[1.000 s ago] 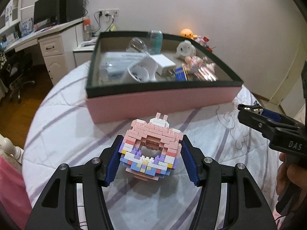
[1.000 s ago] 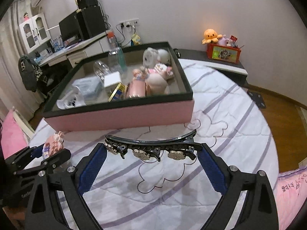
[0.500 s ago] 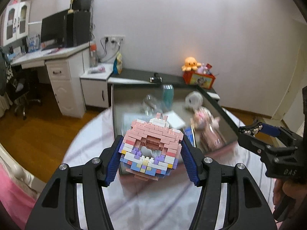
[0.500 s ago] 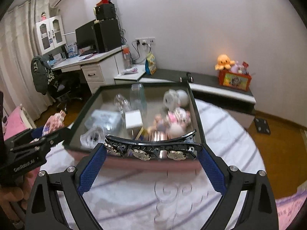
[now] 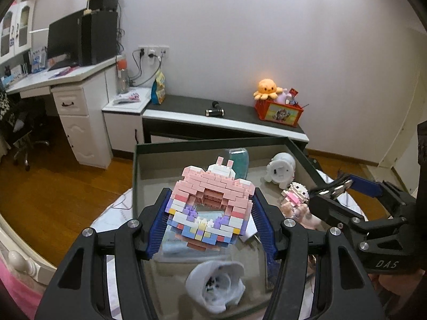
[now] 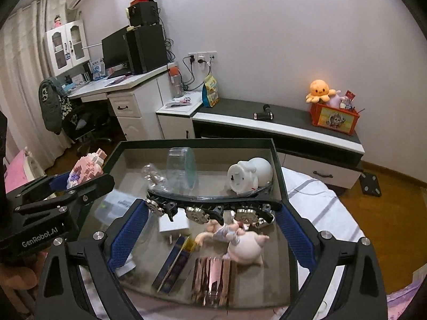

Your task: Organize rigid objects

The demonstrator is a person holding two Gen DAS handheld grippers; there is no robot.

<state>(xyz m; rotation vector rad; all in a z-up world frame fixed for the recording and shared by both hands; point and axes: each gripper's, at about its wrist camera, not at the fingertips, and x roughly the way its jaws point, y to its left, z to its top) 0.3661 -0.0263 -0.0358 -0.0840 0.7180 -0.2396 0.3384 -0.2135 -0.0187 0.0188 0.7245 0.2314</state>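
Observation:
My left gripper (image 5: 210,221) is shut on a pink, white and purple brick-built model (image 5: 210,208) and holds it in the air above the open dark-rimmed box (image 5: 186,144). The model also shows at the left of the right wrist view (image 6: 85,170). My right gripper (image 6: 210,213) is shut on a black hair clip with metal ornaments (image 6: 213,208), held across the jaws above the same box (image 6: 280,170). In the left wrist view the right gripper (image 5: 331,189) sits at the right, beside the model.
The box holds a white figurine (image 6: 249,174), a clear bottle (image 6: 182,170), a pink pig toy (image 6: 245,245), a rose-gold item (image 6: 213,280), a blue packet (image 6: 174,264) and a white cap (image 5: 216,285). A low cabinet (image 6: 280,122) and desk (image 6: 120,85) stand behind.
Both grippers have risen from the bedspread in front of the box and moved forward over it. Each keeps its hold: the brick model on the left, the hair clip on the right.

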